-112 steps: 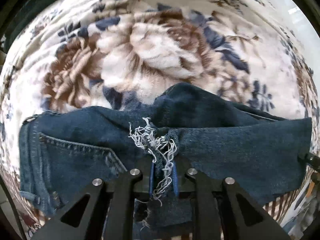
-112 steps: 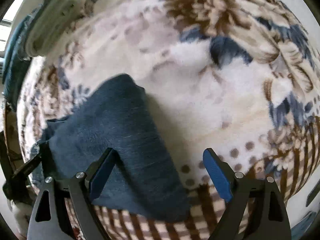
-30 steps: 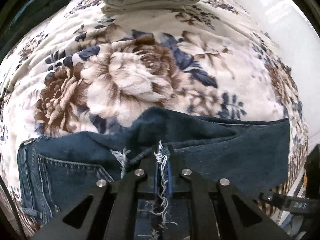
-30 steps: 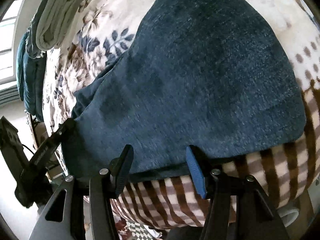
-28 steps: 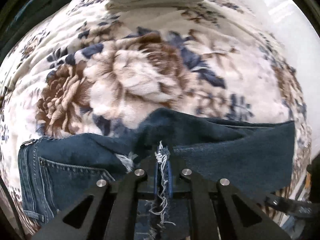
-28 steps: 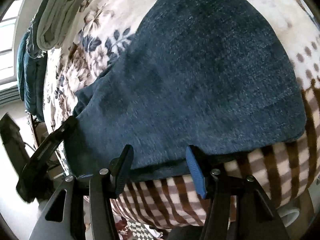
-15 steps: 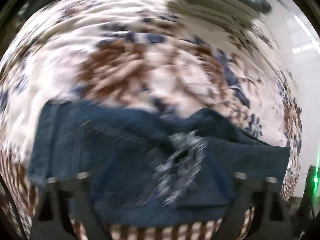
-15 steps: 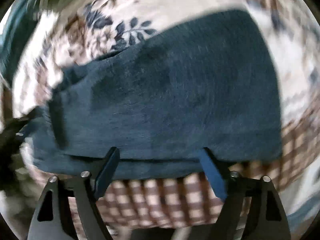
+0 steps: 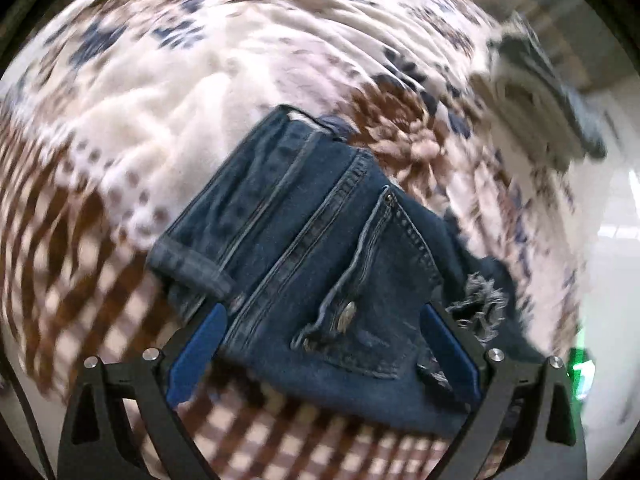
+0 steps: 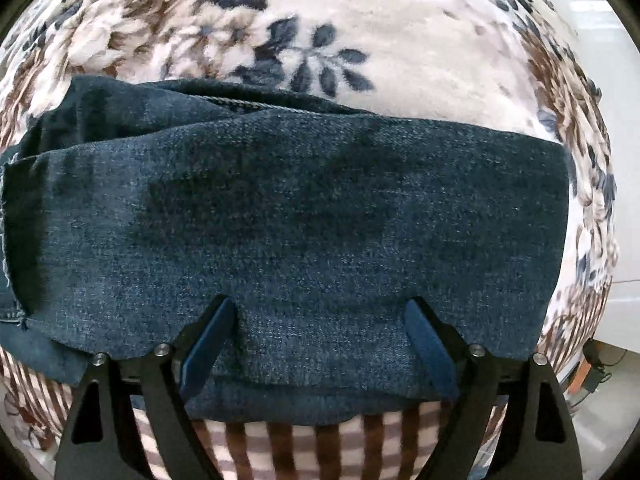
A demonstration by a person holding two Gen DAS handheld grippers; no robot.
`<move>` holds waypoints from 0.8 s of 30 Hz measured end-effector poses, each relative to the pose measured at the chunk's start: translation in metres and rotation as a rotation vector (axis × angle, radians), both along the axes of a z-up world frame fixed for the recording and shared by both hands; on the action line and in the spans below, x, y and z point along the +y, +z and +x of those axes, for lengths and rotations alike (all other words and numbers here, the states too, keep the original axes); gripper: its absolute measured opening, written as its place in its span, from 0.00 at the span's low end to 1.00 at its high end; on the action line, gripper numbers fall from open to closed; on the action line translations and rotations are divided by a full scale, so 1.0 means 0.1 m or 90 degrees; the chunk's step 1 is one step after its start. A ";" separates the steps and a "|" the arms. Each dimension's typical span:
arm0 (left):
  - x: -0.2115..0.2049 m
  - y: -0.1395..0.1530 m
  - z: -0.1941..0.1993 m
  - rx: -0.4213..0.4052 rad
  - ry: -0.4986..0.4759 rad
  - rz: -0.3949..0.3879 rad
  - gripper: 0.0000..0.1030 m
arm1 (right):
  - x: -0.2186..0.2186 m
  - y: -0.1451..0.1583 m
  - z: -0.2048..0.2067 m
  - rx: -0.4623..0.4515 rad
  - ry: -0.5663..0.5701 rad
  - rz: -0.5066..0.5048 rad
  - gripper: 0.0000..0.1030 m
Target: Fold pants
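Note:
Dark blue jeans (image 9: 320, 248) lie folded on a floral blanket (image 9: 168, 80). In the left wrist view I see the waistband end, a back pocket and a frayed hem (image 9: 478, 308) at the right. My left gripper (image 9: 320, 344) is open and empty, its blue pads over the near edge of the denim. In the right wrist view the folded legs of the jeans (image 10: 300, 220) span the frame as a wide band. My right gripper (image 10: 316, 340) is open and empty, its fingers over the near edge of the fold.
The blanket (image 10: 360, 32) has brown and navy flowers and a brown checked border (image 10: 300, 436) at the near edge. A stack of folded pale and dark cloth (image 9: 540, 92) lies at the far right in the left wrist view. A white wall is at the right.
My left gripper has let go of the frayed hem and opened, and has swung left over the waistband end. My right gripper has opened wider and turned square to the folded legs.

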State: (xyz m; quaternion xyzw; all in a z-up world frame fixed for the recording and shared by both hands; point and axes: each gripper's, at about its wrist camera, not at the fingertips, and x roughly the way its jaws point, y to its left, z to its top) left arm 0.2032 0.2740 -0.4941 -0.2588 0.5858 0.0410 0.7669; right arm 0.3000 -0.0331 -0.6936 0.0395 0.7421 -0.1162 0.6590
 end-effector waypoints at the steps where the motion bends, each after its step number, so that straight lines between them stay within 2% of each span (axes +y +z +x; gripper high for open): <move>1: 0.04 0.03 -0.07 -0.004 0.019 -0.008 0.96 | 0.00 0.00 0.00 0.004 0.000 0.001 0.88; 3: 0.16 0.03 -0.23 -0.006 0.073 -0.030 0.96 | -0.04 -0.01 0.00 0.011 0.003 0.001 0.88; 6: 0.27 -0.17 -0.30 0.022 0.120 -0.070 0.96 | -0.06 0.03 0.03 0.014 0.002 -0.004 0.88; 9: 0.35 -0.31 -0.30 0.039 0.144 -0.082 0.96 | 0.14 0.24 0.15 -0.042 0.029 0.041 0.88; 11: 0.38 -0.33 -0.29 0.041 0.147 -0.074 0.96 | 0.45 0.41 0.16 -0.084 0.094 0.091 0.88; 13: 0.40 -0.32 -0.29 0.041 0.142 -0.067 0.96 | 0.87 0.49 0.11 -0.108 0.201 0.082 0.88; 15: 0.41 -0.31 -0.32 0.043 0.132 -0.050 0.96 | 1.36 0.49 -0.02 -0.142 0.333 0.040 0.87; 16: 0.41 -0.31 -0.33 0.044 0.127 -0.045 0.96 | 1.58 0.44 -0.10 -0.158 0.396 -0.005 0.87; 17: 0.41 -0.31 -0.34 0.047 0.121 -0.042 0.96 | 1.74 0.39 -0.16 -0.170 0.444 -0.049 0.83; 18: 0.41 -0.32 -0.35 0.051 0.117 -0.038 0.96 | 1.89 0.32 -0.22 -0.181 0.491 -0.096 0.75; 20: 0.41 -0.35 -0.35 0.056 0.106 -0.037 0.96 | 2.13 0.14 -0.33 -0.212 0.580 -0.194 0.68; 22: 0.41 -0.38 -0.36 0.061 0.098 -0.034 0.96 | 2.24 0.01 -0.40 -0.244 0.634 -0.275 0.68; 24: 0.41 -0.39 -0.37 0.061 0.091 -0.038 0.96 | 2.23 -0.01 -0.40 -0.266 0.635 -0.299 0.68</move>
